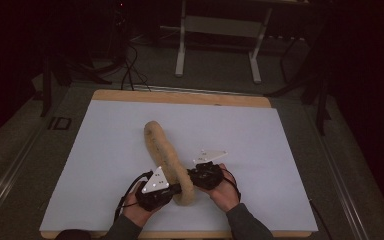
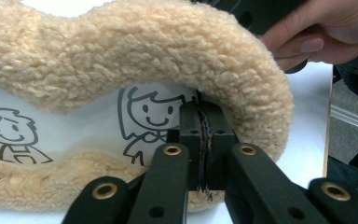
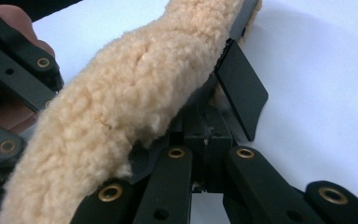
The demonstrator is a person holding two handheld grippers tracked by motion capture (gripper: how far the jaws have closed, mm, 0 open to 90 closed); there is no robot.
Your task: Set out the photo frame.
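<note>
A long tan fleece sleeve [image 1: 161, 147] lies on the white mat [image 1: 105, 150], running from the middle toward the near edge. Both grippers meet at its near end. My left gripper [image 1: 176, 189] is shut on a thin dark seam of the sleeve's edge [image 2: 204, 116], below the fleece [image 2: 168, 51]; a white lining with cartoon figures [image 2: 147, 114] shows inside. My right gripper [image 1: 192, 176] comes in from the other side, shut on the sleeve's edge [image 3: 206, 133] under the fleece [image 3: 121, 93]. A stiff black flap [image 3: 242, 88] sticks out beside its jaws, and the fleece hides part of the grip.
The mat covers a wooden tabletop [image 1: 180, 97]. Beyond the table, the dim floor has cables [image 1: 130, 70] and a white frame's legs [image 1: 180, 60]. The person's other hand [image 2: 317, 42] is close behind the sleeve in the left gripper view.
</note>
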